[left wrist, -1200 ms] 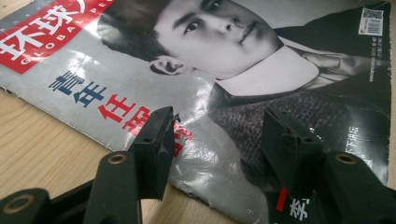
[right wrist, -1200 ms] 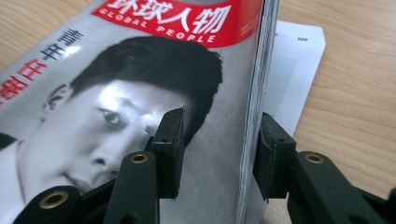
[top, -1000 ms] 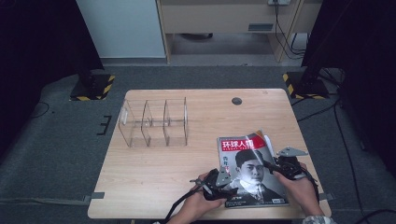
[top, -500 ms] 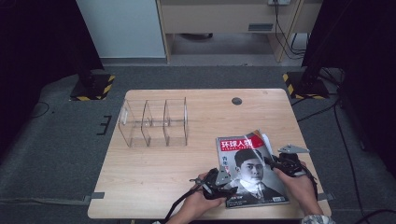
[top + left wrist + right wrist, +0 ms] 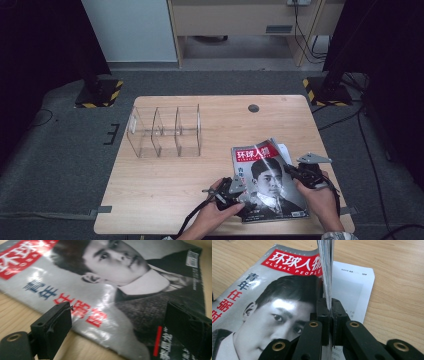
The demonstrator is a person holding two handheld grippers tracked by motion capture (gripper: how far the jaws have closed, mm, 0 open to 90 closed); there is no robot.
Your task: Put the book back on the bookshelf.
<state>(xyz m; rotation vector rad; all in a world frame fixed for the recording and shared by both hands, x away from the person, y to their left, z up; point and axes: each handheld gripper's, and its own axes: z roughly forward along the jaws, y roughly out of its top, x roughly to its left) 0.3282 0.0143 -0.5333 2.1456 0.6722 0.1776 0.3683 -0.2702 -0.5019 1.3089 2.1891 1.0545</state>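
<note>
The glossy magazine with a red title band and a black-and-white portrait cover (image 5: pixel 267 182) lies on the light wooden desk (image 5: pixel 165 190), at the near right corner, well apart from the clear acrylic three-compartment organizer (image 5: pixel 165 131), which sits to the magazine's far left. A white printed sheet (image 5: pixel 352 287) pokes out from under the magazine's right edge.

The right gripper (image 5: pixel 299 172) is at the magazine's right edge. Its fingers (image 5: pixel 322 312) have just been closing and are now clamped on the right edge of the cover and some pages, which stands up in a thin, bright strip between them in the right gripper view.

The left gripper (image 5: pixel 239 196) sits over the magazine's near left corner. Its fingers (image 5: pixel 53 327) have just been opening and now stand wide apart above the cover, pressing on nothing; the left gripper view shows the cover lying flat between them.

Progress, as a judgement: early stage. The grasp on the magazine's right edge is made, and the left side looks freed. The magazine is not yet lifted off the desk. If the goal is to file it in the organizer, the lift, the carry across and the insertion into a compartment are all left; all three compartments look empty.
</note>
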